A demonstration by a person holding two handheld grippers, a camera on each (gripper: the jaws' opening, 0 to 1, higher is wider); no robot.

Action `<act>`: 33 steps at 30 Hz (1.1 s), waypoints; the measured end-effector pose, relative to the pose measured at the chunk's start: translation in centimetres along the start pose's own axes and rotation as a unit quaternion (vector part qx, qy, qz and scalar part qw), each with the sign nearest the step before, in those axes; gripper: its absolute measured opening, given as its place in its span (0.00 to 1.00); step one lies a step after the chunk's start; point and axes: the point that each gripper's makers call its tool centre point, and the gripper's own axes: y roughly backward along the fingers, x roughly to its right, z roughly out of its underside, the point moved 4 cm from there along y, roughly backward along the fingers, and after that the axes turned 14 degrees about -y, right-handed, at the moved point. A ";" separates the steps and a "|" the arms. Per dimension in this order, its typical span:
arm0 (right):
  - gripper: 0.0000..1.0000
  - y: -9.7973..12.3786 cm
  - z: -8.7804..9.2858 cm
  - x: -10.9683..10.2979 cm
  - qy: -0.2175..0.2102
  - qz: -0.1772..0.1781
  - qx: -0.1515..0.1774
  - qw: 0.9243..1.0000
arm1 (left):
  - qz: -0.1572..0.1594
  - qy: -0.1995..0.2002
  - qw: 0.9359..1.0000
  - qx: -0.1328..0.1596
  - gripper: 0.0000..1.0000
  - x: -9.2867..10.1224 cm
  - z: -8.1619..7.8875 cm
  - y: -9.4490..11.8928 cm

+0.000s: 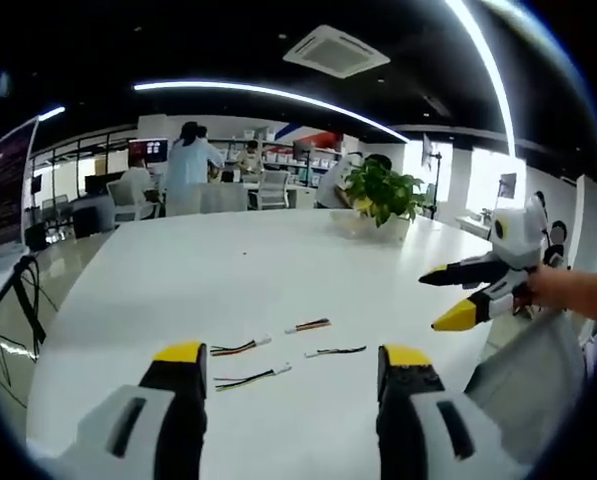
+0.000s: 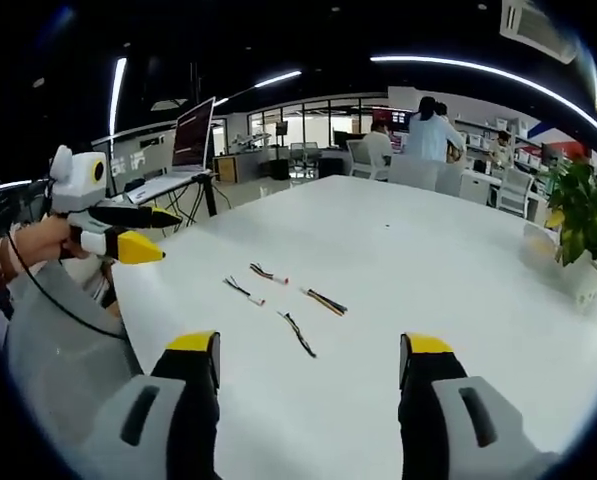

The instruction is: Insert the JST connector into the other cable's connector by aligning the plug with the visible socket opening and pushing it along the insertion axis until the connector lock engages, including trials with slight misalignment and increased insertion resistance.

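Several short multicoloured JST cables with small white connectors lie loose on the white table (image 1: pixel 278 260). In the left gripper view they are just ahead of my left gripper (image 1: pixel 293 355): one (image 1: pixel 240 347), another (image 1: pixel 308 325), a dark one (image 1: pixel 336 351) and the closest (image 1: pixel 250 378). The left gripper's yellow-tipped jaws stand wide apart with nothing between them. In the right gripper view the same cables (image 2: pixel 299 334) (image 2: pixel 324 300) lie ahead of my right gripper (image 2: pixel 310 343), which is open and holds nothing. Each gripper shows in the other's view, held above the table edge (image 1: pixel 440 298) (image 2: pixel 160 232).
A potted plant (image 1: pixel 383 192) (image 2: pixel 583 215) stands near the far table edge. People and office chairs (image 1: pixel 188 165) are beyond the table. A monitor on a stand (image 2: pixel 193 130) and hanging black cords (image 1: pixel 18 300) are off the table's side. A hand (image 1: pixel 563 290) holds the right gripper.
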 end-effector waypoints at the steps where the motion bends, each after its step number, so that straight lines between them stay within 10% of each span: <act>1: 0.72 -0.1 0.0 0.0 0.000 0.000 -0.001 1.000 | 0.000 0.001 1.000 -0.002 0.66 -0.1 0.0 -0.1; 33: 0.68 -3.1 -1.4 1.6 0.009 -0.013 -0.006 1.000 | 0.027 0.001 1.000 -0.011 0.64 -1.3 0.2 -2.7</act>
